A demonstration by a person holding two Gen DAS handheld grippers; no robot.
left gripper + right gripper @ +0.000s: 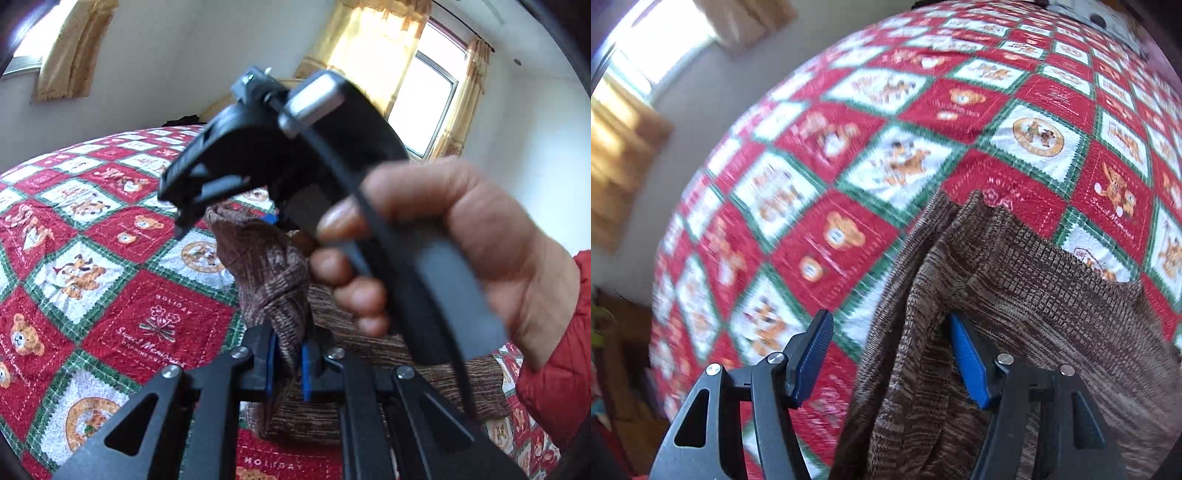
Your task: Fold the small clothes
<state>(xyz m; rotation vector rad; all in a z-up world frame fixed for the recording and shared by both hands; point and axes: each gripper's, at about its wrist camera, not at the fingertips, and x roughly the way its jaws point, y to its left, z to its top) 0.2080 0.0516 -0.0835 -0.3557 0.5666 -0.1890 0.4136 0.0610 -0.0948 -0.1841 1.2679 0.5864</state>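
A brown knit garment [269,273] rises in a bunched ridge from the bed. My left gripper [288,347] is shut on its lower end, blue pads pressed on the fabric. A hand [443,236] in a red sleeve holds my right gripper [225,225] just above the garment's upper end, fingers pointing down. In the right wrist view the right gripper [890,347] stands open. The brown garment [1015,280] spreads below it, a fold lying between the pads next to the right pad, with nothing pinched.
A red, white and green patchwork bedspread [110,229] with bear prints covers the bed [886,110] on all sides of the garment. Curtained windows [417,81] and pale walls lie behind. Dark furniture [624,350] stands beside the bed at lower left.
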